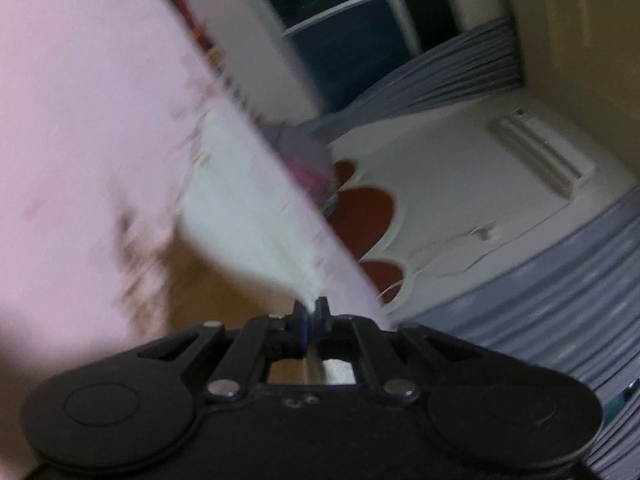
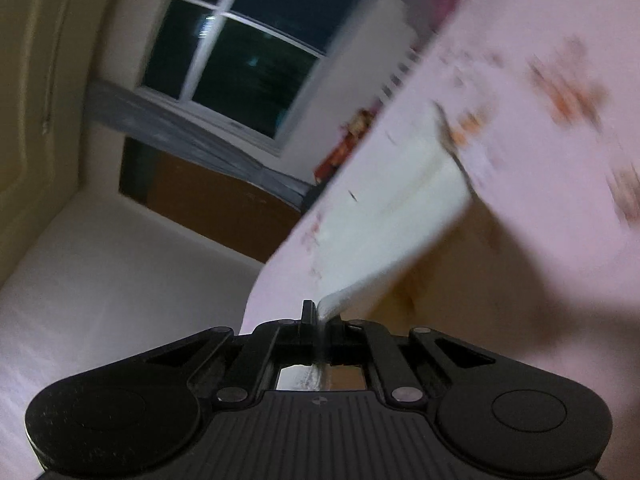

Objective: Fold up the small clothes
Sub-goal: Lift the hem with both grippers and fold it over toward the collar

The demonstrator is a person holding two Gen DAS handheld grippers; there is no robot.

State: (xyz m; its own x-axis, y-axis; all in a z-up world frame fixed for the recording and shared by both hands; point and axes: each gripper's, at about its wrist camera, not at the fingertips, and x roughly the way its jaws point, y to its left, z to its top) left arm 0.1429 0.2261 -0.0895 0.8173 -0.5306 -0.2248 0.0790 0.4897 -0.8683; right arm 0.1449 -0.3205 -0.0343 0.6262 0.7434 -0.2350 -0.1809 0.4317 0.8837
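Both grippers grasp one pink garment, lifted.

The left gripper (image 1: 311, 308) is clenched on a white edge of the pink garment (image 1: 80, 120), and the right gripper (image 2: 320, 310) clenches another white edge. The cloth hangs between them above the white bed (image 1: 460, 168), with a dark window (image 2: 240, 60) far behind.

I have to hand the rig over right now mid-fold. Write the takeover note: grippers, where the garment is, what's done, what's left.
Left gripper: shut on the white trim of the pink garment.
Right gripper: shut on the white trim at the garment's other side.
Garment: lifted off the surface, hanging spread between both grippers; views are blurred.
Done: both corners gripped, garment picked up.
Left: no fold visible yet; probably lay it flat on the white bed and fold it.
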